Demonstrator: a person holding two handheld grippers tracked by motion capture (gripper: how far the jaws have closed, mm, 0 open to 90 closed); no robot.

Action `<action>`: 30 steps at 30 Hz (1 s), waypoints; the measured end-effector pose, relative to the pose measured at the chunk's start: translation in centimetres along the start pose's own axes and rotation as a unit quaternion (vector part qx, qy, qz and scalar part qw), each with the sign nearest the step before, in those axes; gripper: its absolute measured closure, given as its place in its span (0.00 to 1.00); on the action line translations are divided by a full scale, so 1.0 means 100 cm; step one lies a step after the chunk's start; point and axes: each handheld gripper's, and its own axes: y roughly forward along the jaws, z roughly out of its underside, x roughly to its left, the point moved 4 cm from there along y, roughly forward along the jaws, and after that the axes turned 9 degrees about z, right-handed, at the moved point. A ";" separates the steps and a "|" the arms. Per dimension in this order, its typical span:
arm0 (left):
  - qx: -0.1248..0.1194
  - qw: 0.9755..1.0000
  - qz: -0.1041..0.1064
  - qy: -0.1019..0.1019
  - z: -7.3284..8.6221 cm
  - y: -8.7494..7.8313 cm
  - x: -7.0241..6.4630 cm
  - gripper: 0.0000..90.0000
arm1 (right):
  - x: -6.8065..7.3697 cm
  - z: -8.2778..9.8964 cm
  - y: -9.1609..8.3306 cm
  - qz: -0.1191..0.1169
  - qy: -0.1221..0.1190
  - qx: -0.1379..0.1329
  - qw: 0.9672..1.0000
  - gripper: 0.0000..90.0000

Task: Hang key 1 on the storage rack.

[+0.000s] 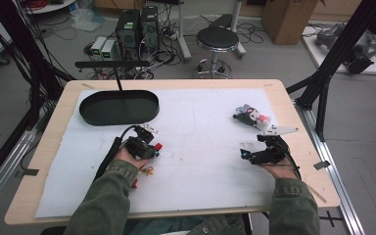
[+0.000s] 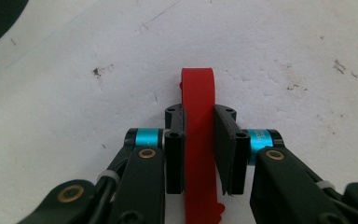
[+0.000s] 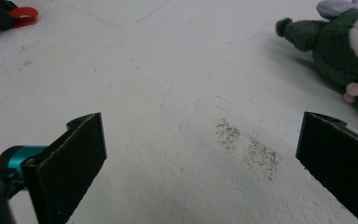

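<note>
1. Left gripper (image 2: 199,151) is seen pinched on a flat, red plastic strip with a rounded end (image 2: 198,140); the jaws are pressed against both its faces, just above the white foam table cover (image 2: 74,93).
2. The strip's near end is cut off at the bottom of the left gripper view, so its full shape cannot be made out; in the high view only a small red tip (image 1: 157,146) is seen past the gripper (image 1: 152,148).
3. Right gripper (image 3: 200,158) is held spread wide, nothing between the jaws, over a speckled patch of the cover.
4. A dark green and white plush toy (image 3: 349,51) is cut off at the right gripper view's edge; it lies near the table's right side (image 1: 251,116).
5. A black oval tray (image 1: 119,107) lies at the far left.
</note>
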 end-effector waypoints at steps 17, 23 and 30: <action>-0.067 0.986 0.135 -0.065 -0.004 -0.045 0.009 0.84 | 0.000 0.000 0.003 -0.001 -0.006 -0.001 1.000 0.01; -0.095 0.983 0.139 -0.069 -0.004 -0.054 0.017 0.84 | 0.000 -0.001 0.003 0.000 -0.004 -0.001 1.000 0.01; -0.131 0.979 0.133 -0.080 -0.012 -0.074 0.032 0.84 | 0.002 -0.001 0.002 0.004 -0.010 -0.003 1.000 0.01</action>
